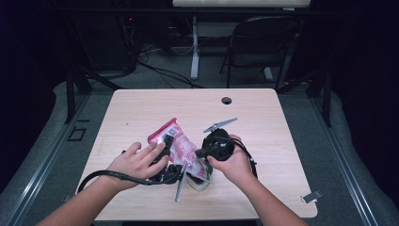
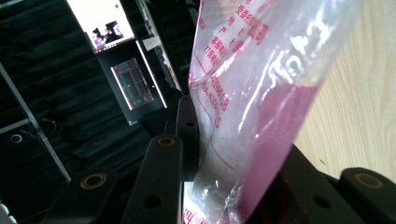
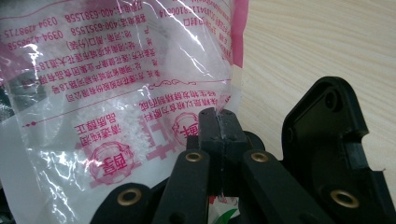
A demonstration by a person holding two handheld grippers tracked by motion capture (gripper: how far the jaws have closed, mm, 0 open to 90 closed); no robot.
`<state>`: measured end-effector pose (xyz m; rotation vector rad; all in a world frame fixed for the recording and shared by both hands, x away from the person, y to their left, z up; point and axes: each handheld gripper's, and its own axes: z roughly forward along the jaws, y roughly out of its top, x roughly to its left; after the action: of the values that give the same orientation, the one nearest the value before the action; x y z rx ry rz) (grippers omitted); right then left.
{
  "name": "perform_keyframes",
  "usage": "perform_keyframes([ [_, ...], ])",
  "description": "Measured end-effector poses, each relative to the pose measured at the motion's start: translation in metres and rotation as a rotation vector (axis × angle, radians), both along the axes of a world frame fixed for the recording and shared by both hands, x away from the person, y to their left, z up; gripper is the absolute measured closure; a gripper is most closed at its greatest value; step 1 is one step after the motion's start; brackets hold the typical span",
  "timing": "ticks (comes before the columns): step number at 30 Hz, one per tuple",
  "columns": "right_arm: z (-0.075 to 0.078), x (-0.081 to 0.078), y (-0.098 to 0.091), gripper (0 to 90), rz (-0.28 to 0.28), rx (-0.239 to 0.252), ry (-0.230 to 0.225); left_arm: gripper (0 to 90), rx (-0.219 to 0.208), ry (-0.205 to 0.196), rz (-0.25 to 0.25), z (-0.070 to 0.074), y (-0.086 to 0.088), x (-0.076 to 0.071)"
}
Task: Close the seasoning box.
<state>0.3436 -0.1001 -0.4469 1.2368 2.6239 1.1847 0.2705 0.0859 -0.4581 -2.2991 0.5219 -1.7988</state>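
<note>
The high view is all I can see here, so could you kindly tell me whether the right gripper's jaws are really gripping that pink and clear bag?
Observer: Yes. In the right gripper view the right gripper has its jaws pressed together on the edge of the bag.
Operator: Thank you. And is the left one holding it too?
Observer: The left gripper view shows the bag passing between the jaws of the left gripper, pinched there.
Operator: What is inside it?
Observer: Through the clear film, the right gripper view shows white grains.
</note>
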Motion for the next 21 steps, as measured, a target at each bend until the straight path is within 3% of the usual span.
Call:
perform_keyframes([
  [6, -0.0002, 0.0006, -0.0007, 90.0, -0.001, 0.005, 0.002, 77.4, 0.013, -0.026, -0.011, 0.002, -0.0003, -0.0006],
  [21, 0.0013, -0.0009, -0.0018, 90.0, -0.004, 0.003, 0.001, 77.7, 0.013, -0.019, -0.021, 0.0059, -0.0042, -0.0012],
])
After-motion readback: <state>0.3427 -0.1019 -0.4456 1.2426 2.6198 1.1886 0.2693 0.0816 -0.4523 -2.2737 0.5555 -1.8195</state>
